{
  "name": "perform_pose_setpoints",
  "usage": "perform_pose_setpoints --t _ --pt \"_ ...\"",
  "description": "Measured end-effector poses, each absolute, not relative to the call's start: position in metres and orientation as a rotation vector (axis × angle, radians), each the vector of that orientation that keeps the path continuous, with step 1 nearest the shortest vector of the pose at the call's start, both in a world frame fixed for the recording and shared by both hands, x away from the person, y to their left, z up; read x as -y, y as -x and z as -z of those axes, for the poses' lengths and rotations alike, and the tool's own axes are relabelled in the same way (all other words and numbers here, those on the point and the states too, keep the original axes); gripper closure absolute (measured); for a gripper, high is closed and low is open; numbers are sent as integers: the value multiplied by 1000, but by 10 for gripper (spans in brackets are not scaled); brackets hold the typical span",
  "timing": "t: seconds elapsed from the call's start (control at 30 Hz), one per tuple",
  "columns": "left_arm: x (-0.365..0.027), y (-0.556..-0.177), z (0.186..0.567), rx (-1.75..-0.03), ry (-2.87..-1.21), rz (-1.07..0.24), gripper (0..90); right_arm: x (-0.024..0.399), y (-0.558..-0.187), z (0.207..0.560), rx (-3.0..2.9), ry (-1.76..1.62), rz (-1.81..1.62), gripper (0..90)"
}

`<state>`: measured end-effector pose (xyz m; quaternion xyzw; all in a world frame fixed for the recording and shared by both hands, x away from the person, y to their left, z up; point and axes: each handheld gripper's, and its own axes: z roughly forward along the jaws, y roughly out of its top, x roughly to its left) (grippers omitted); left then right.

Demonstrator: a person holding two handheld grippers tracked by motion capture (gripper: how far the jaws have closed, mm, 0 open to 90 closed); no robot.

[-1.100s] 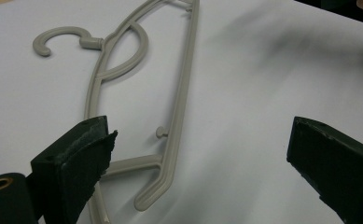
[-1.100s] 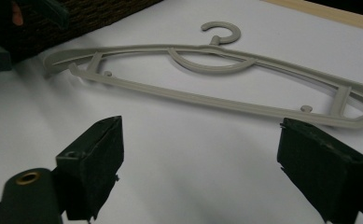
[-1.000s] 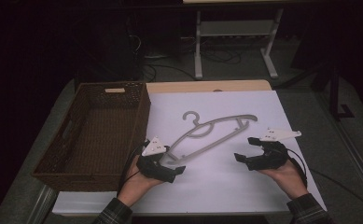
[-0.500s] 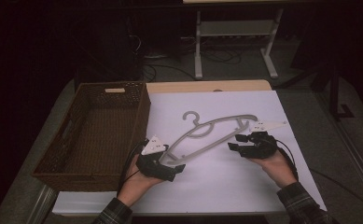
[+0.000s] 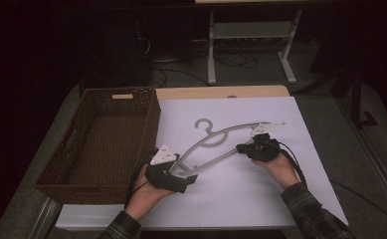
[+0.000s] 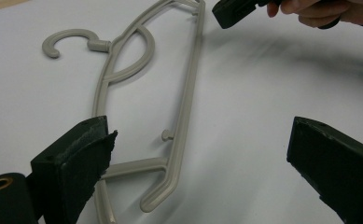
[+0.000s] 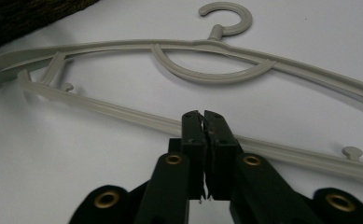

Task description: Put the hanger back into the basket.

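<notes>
Grey plastic hanger (image 5: 216, 144) with curved hook lies flat on white sheet (image 5: 290, 199).

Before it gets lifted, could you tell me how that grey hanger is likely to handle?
The hanger looks like thin open-frame plastic, so probably light and fairly stiff. Lying flat on the smooth white sheet, it may slide if pushed. Held by one thin bar, it would likely swing.

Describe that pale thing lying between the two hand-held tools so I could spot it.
On the white sheet covering the table, right of the brown wicker basket, lies a grey plastic clothes hanger. It is flat, with an open round hook and a long straight bottom bar, unlike the black tools at its ends.
</notes>
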<state>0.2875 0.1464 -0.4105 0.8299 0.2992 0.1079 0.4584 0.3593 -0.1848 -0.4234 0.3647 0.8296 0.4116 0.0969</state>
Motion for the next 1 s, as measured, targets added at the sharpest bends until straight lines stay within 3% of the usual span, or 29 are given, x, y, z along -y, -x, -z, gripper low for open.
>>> perform_pose_setpoints --t 1.0 --pt "-146 -288 410 -736 -2048 -262 59 172 -384 453 -2495 -1095 -1080 898"
